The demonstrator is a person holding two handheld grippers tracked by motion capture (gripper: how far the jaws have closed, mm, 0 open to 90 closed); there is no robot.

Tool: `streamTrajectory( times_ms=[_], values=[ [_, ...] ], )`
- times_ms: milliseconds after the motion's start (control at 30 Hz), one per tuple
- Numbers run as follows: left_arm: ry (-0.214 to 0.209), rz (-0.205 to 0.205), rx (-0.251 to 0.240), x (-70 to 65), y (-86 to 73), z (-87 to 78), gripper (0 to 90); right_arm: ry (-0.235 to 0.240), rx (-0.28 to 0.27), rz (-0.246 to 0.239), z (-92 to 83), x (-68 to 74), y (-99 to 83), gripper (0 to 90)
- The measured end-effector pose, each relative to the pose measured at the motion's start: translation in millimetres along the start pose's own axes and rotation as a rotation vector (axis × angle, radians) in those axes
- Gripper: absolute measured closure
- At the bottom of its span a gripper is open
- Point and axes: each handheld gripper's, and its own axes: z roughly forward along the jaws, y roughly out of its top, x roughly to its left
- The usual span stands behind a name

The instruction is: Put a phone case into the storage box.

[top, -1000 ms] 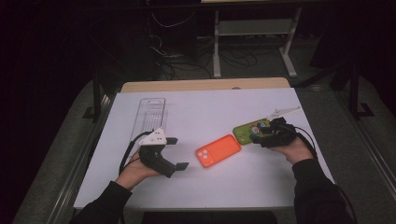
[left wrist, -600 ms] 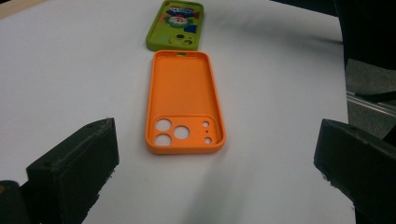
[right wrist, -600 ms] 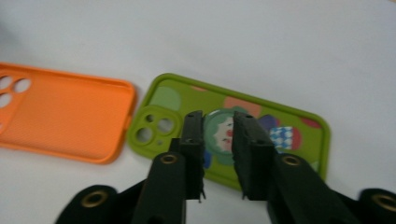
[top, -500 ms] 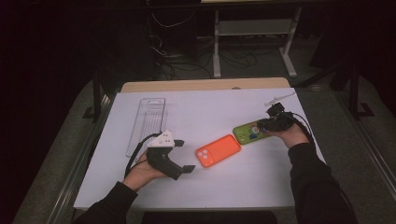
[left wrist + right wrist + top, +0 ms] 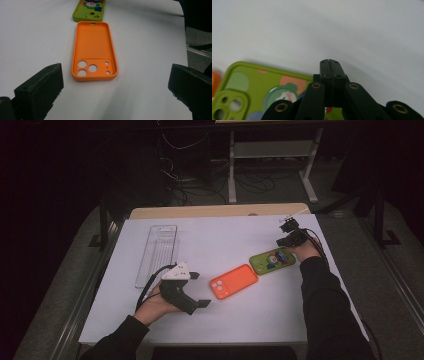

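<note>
An orange phone case (image 5: 233,281) lies inner side up in the middle of the white table. In the left gripper view the orange case (image 5: 94,51) sits just ahead of my left gripper (image 5: 115,82). That left gripper (image 5: 200,290) is open, with nothing between its jaws. A green patterned case (image 5: 271,260) lies right of the orange one. My right gripper (image 5: 287,227) hovers at the green case's far right end. Its jaws have just been closing, and the right gripper (image 5: 329,61) is now shut with nothing between them, above the edge of the green case (image 5: 249,87).
A clear plastic tray (image 5: 159,251) lies at the table's left, beyond my left hand. A bare wooden strip (image 5: 220,211) runs along the far edge. Cables and a white stand (image 5: 272,150) are on the dark floor behind.
My right hand has moved toward the far side of the table, past the green case's right end, and its jaws have closed. The left hand and both cases have stayed put.
</note>
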Motion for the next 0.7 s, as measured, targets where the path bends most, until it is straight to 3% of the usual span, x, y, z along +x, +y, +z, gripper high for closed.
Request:
streamTrajectory(
  times_ms=[300,533,700],
  values=[
    [-0.003,0.002,0.002,0.1,-0.6,0.5,0.0,-0.066,0.080,0.008,20.2,-4.7,9.4,88.3],
    [-0.002,0.002,0.000,-0.5,-0.4,0.3,0.0,-0.080,0.113,0.005,22.9,-7.2,8.6,88.3],
    [-0.002,0.001,0.003,-0.3,-0.5,0.5,0.0,-0.079,0.130,-0.024,20.8,-8.1,5.1,88.3]
  ],
)
